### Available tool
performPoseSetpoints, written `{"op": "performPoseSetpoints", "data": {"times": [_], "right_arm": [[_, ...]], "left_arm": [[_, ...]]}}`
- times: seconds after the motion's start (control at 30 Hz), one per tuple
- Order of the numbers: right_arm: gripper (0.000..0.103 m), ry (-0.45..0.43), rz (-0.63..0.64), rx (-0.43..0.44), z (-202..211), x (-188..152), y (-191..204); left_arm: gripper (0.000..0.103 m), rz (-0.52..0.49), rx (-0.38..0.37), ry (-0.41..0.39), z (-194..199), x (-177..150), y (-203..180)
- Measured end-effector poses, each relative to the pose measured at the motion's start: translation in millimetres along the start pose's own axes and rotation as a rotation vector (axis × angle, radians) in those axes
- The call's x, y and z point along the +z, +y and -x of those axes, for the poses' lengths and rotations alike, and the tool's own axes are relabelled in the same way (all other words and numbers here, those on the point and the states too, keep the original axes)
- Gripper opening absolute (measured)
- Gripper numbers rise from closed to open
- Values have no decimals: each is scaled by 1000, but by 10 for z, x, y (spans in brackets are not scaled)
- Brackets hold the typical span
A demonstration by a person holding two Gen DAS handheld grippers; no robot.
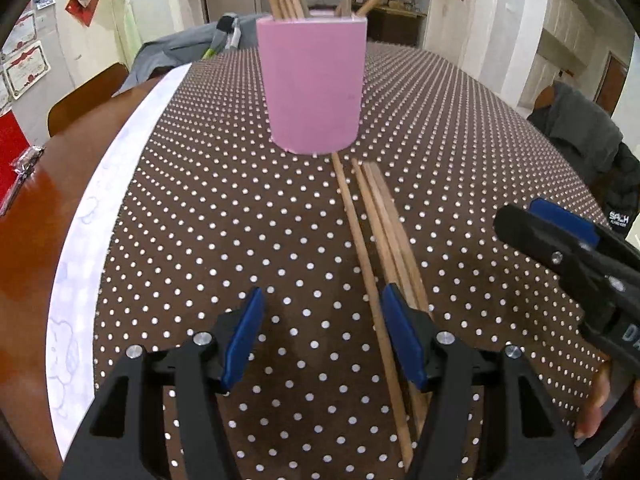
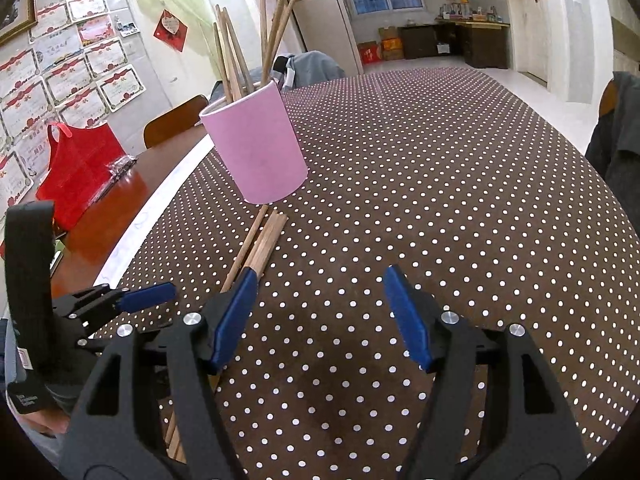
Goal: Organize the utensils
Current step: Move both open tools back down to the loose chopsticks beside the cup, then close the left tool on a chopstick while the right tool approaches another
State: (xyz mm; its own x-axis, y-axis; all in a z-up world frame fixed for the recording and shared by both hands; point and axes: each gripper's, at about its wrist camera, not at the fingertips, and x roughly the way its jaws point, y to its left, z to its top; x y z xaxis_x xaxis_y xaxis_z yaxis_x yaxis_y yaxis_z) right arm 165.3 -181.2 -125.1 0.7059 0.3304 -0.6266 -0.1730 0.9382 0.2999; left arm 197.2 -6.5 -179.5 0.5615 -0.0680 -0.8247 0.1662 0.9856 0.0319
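Observation:
A pink cup point(image 1: 312, 88) point(image 2: 256, 144) stands on the dotted tablecloth point(image 1: 200, 220) with several wooden chopsticks upright in it. Several more chopsticks point(image 1: 378, 216) point(image 2: 266, 236) lie on the cloth just in front of the cup, pointing toward me. My left gripper point(image 1: 324, 336) hangs open low over the cloth. Its right finger point(image 1: 404, 336) sits over the bundle, and nothing is pinched. My right gripper point(image 2: 322, 320) is open and empty, just right of the bundle. Each gripper also shows in the other's view: the right gripper point(image 1: 532, 220) and the left gripper point(image 2: 120, 300).
The cloth has a white border point(image 1: 120, 168) at the left, with bare wooden table point(image 1: 32, 240) beyond it. A red bag point(image 2: 76, 168) sits on that wood. A chair point(image 2: 176, 120) and a grey jacket point(image 1: 180, 48) are behind, and a dark coat point(image 1: 580, 132) is at the right.

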Motion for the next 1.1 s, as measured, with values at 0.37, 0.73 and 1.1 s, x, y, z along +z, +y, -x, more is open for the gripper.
{"op": "performPoseSetpoints", "data": {"times": [0.37,0.73,1.1], "right_arm": [[66,40,-8,-2,-78,36,-6],[66,123,109,-44,-283,24,299],[66,180,203,-84,-486,-11,578]], "left_arm": [[47,53,23,13,-141,241,74],[9,135,-53,6,-60,107,383],[9,138,-73,-4,-8,-17,426]]}}
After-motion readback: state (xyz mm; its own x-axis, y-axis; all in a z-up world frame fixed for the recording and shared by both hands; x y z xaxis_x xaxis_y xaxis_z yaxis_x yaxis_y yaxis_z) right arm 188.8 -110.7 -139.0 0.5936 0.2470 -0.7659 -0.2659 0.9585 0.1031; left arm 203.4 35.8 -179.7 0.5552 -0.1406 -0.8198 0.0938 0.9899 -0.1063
